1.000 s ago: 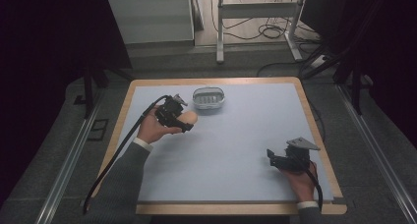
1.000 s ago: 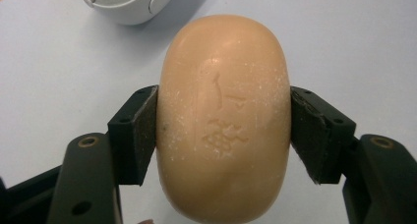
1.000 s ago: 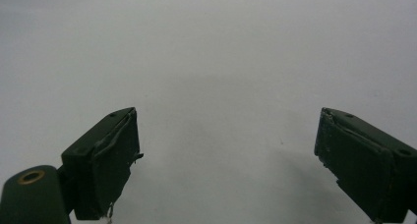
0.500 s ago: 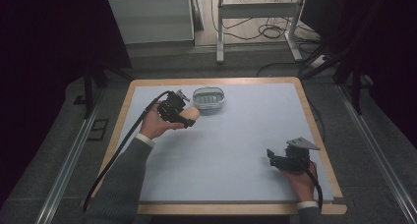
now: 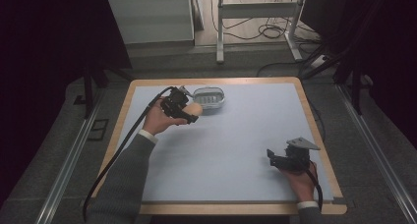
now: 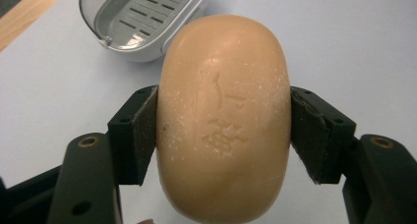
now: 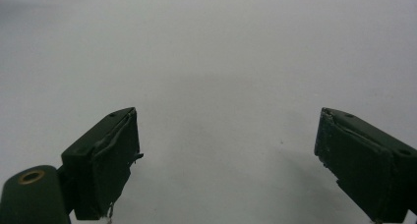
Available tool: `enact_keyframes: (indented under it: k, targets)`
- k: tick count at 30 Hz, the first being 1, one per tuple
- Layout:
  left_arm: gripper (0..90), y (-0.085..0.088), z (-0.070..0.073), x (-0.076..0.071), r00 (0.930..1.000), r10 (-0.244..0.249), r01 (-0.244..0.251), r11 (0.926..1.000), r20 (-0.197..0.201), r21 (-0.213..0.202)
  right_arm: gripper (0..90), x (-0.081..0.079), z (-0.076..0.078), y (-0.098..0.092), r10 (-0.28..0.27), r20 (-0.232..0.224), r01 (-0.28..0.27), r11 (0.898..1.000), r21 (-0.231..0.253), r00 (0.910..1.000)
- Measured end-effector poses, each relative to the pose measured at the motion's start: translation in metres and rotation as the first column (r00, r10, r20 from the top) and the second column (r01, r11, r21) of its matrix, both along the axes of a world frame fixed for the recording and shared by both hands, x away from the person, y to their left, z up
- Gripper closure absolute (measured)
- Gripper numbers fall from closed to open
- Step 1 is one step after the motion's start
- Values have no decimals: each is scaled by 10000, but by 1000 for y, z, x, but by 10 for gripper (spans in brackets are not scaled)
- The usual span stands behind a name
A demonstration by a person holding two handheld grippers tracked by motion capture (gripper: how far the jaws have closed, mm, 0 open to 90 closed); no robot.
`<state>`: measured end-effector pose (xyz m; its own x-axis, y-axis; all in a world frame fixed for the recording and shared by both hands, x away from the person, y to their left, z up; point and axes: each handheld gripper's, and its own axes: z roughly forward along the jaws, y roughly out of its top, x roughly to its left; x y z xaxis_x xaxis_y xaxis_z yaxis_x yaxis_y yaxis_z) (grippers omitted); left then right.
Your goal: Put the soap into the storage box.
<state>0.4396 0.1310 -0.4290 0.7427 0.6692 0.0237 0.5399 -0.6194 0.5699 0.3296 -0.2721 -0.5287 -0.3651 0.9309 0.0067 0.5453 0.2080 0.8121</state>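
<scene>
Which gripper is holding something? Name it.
The left gripper, near the soap dish: it is clamped on a tan bar of soap. The right gripper is open over bare table.

The soap bar (image 6: 223, 121) is a tan, rounded oval with a faint stamped mark and white flecks on its face. It sits clamped across its width between black jaws, above the tabletop (image 5: 236, 150), just beside the soap dish (image 6: 142, 17).

Only the soap dish (image 5: 209, 98) interrupts the bare table (image 5: 246, 150) between both tongs.
</scene>
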Motion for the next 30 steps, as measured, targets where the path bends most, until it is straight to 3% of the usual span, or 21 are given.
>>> enact_keyframes:
  k: [19,22,30]
  targets:
    - [328,-10,2,24,10000,3,-3,10000,-88,-32,97,0,0,0,-14,-14,14,10000,-10,10000]
    - [328,-11,1,29,9999,-59,61,9997,-88,248,97,0,0,0,-16,-9,16,10000,7,10000]
    - [328,-18,3,38,9997,-221,223,9997,-135,121,97,1,0,0,-25,-23,25,10000,7,10000]
